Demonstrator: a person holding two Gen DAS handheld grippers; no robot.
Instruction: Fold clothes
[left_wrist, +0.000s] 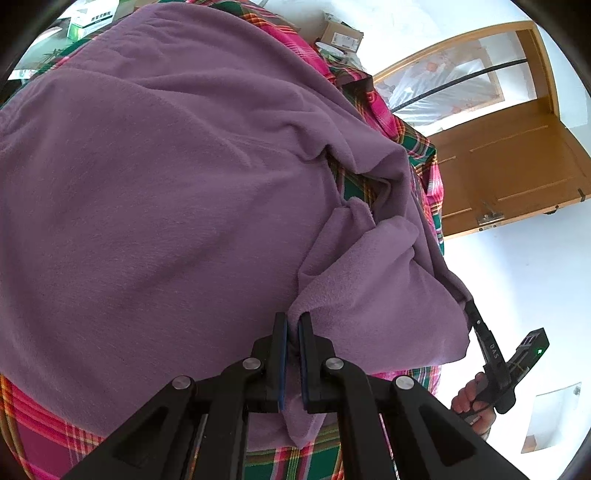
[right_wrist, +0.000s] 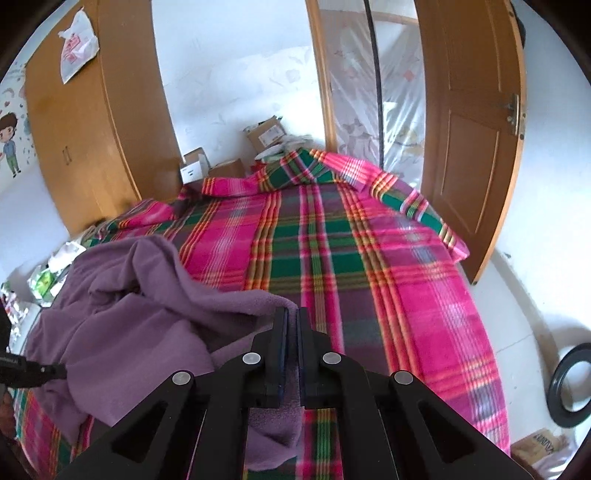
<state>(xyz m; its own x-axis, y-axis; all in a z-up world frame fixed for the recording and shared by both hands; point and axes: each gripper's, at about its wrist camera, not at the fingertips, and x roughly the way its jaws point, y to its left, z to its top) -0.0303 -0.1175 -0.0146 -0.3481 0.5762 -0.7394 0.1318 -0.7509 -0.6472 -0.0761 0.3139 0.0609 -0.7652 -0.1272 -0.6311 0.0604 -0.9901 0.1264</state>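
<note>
So you've got both the left gripper (left_wrist: 291, 325) and right gripper (right_wrist: 291, 321) with fingers pinched tight on the purple fleece garment (left_wrist: 166, 177) heaped by the bed's (right_wrist: 332, 258) near edge, soft, floppy stuff, so I'd grip hems.

Rumpled purple fleece garment (left_wrist: 166, 192) lies spread across the plaid bed.

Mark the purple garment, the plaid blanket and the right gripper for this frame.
purple garment (left_wrist: 166, 192), left wrist view, on its broad flat middle.
plaid blanket (right_wrist: 351, 251), right wrist view, on a bare stretch.
right gripper (right_wrist: 291, 328), right wrist view, between its fingertips, clamped on the garment's edge.
</note>
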